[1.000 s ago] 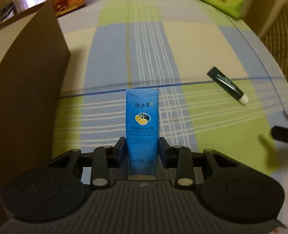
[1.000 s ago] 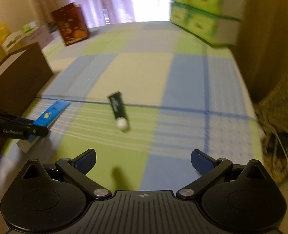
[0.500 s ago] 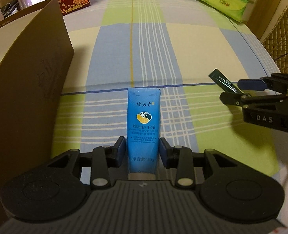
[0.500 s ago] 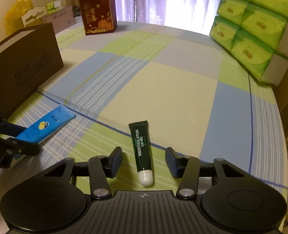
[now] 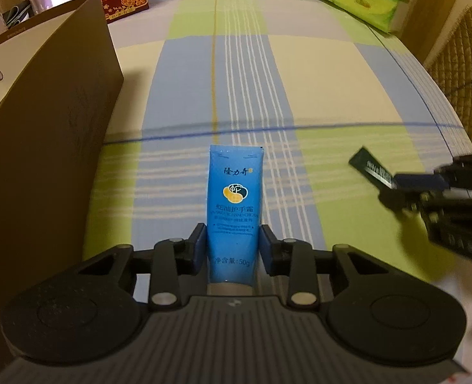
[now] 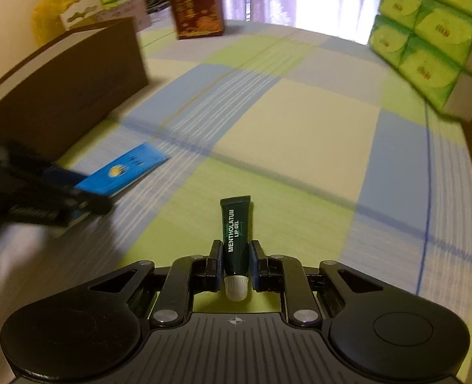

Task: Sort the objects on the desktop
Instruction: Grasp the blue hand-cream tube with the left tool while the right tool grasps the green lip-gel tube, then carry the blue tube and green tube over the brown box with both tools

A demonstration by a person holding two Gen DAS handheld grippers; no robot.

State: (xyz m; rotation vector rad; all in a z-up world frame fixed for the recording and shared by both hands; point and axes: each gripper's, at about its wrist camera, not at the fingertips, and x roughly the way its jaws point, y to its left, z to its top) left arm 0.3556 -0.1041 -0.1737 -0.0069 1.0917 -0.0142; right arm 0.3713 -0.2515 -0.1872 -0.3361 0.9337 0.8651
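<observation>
Stage: grasp phase, by the look of it; both tubes gripped, neither one sorted anywhere yet.
L gripper (image 5: 232,244): pads pressed vs. both sides of the blue hand cream tube (image 5: 235,206), near its cap end; crimped end points away from the cam. Clamped on it.
R gripper (image 6: 235,264): jaws drawn in tight on the Mentholatum lip gel tube (image 6: 236,235), just above its white cap (image 6: 236,286). Clamped too.
Tube positions: hand cream over the checked tablecloth (image 5: 316,73), near the brown cardboard box (image 5: 44,128) on the L side. Lip gel over a green patch of cloth, well apart from the cream, to its right. Can't tell if either is lifted off the cloth or only pinched in place; R view is motion-blurred.
Cross-check: from the L cam the lip gel's dark crimped end sticks out of the R gripper's fingers (image 5: 418,180); from the R cam the cream shows blurred in the L gripper.
Done: 2 items secured, 1 per hand.
Left: carry + drop. Brown box looks like the likely bin, judgement only; its inside is barely visible.
Other stuff: green tissue packs (image 6: 428,38) and red gift bag (image 6: 194,6) at the far end of the table, untouched, prob. not part of the sort.
</observation>
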